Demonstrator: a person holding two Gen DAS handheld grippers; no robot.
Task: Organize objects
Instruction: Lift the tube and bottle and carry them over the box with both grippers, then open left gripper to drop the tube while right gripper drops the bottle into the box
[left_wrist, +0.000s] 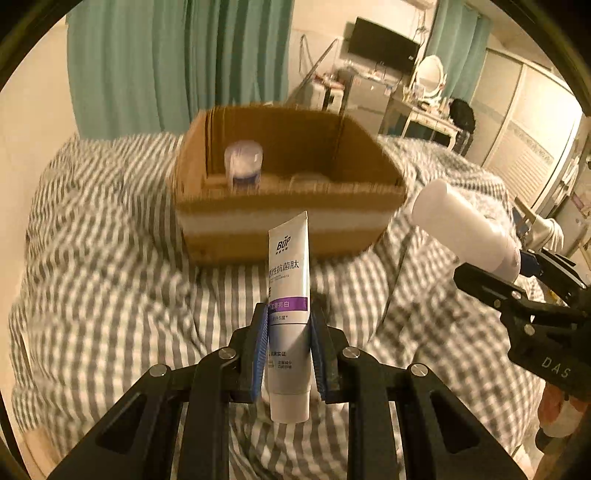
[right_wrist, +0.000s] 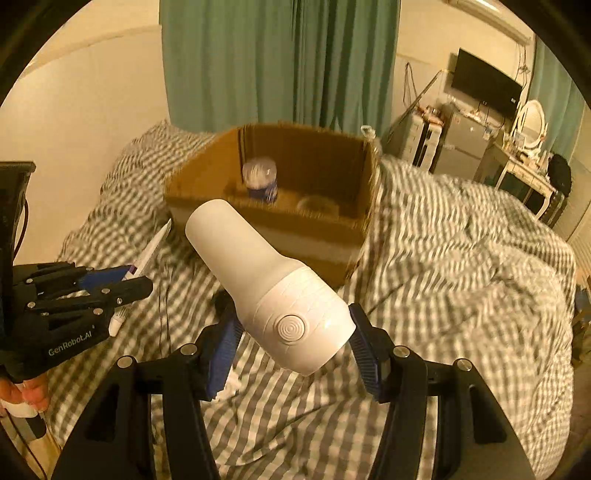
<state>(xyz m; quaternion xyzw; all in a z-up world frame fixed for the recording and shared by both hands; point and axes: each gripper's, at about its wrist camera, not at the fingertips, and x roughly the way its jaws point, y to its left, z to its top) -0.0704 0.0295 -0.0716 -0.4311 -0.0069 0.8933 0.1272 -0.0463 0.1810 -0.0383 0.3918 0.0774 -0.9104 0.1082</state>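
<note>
My left gripper (left_wrist: 287, 321) is shut on a white and purple toothpaste tube (left_wrist: 289, 295), held upright above the bed in front of an open cardboard box (left_wrist: 288, 236). My right gripper (right_wrist: 293, 328) is shut on the rear of a white hair dryer (right_wrist: 266, 284), nozzle pointing up-left toward the box (right_wrist: 273, 229). The dryer also shows at the right of the left wrist view (left_wrist: 465, 232), and the tube at the left of the right wrist view (right_wrist: 147, 254). Inside the box stand a clear jar with a blue base (left_wrist: 243, 164) and a low round clear container (right_wrist: 318, 205).
The box sits on a bed with a grey-and-white striped duvet (right_wrist: 461, 258). Green curtains (left_wrist: 177, 62) hang behind. A dresser with a mirror (right_wrist: 528, 125) and a wall screen (right_wrist: 484, 83) stand at the far right.
</note>
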